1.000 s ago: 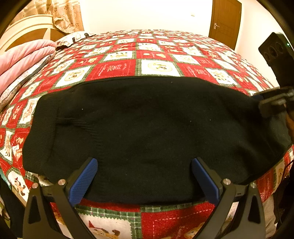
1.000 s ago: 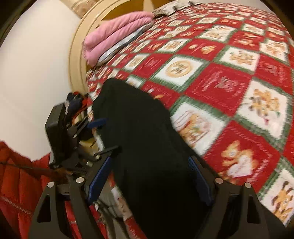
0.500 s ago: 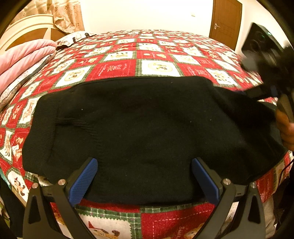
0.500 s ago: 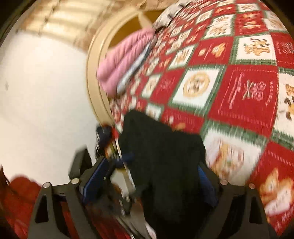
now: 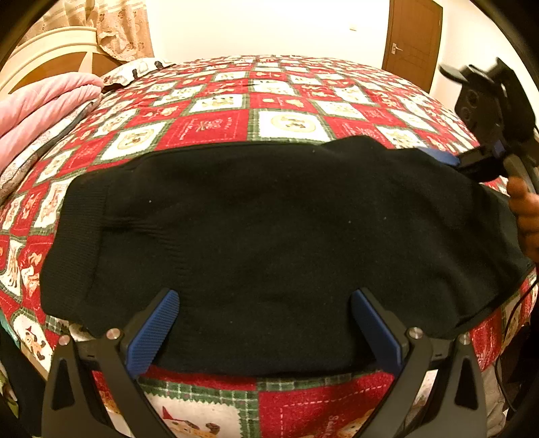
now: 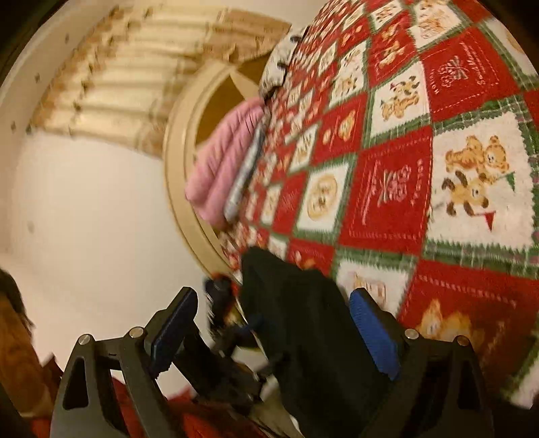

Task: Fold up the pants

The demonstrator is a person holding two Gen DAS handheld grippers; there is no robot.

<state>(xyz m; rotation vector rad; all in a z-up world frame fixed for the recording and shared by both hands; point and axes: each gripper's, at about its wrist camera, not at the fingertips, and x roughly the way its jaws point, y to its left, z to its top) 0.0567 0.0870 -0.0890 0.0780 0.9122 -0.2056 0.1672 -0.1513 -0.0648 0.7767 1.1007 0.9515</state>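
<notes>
Inspecting, left wrist view: the left gripper (image 5: 262,333) is hovering over the near edge of the pants (image 5: 269,242), jaws standing spread, nothing pinched; dark cloth is lying between and beyond the blue pads (image 5: 153,332).
Pants position: lying flat on the quilt (image 5: 215,124), near the bed's front edge, directly ahead of and below the left tongs.
Long axis: running left to right across this view, ribbed band (image 5: 72,242) at the left end, the other end reaching to the right gripper (image 5: 451,160).
Right end: the right tongs are sitting at the far right corner of the cloth, a hand (image 5: 525,215) gripping the handle; whether a pad is touching fabric there cannot be told.
Nearer hand: judged, left for the near middle edge, right for the right end.
Inspecting, right wrist view: blurred; the right gripper (image 6: 273,332) jaws have just been opening and are standing wide, pants (image 6: 303,323) lying lengthwise between them but not clamped.
Direction: cloth is stretching away from these tongs toward the left gripper (image 6: 235,323), seen dimly beyond.
Surface: red, white and green patchwork quilt (image 6: 387,188), soft, covering the bed.
Room: pink bedding (image 5: 43,111) folded at the headboard (image 5: 50,50), curtain (image 5: 121,27) behind, wooden door (image 5: 412,40) in the far wall.
</notes>
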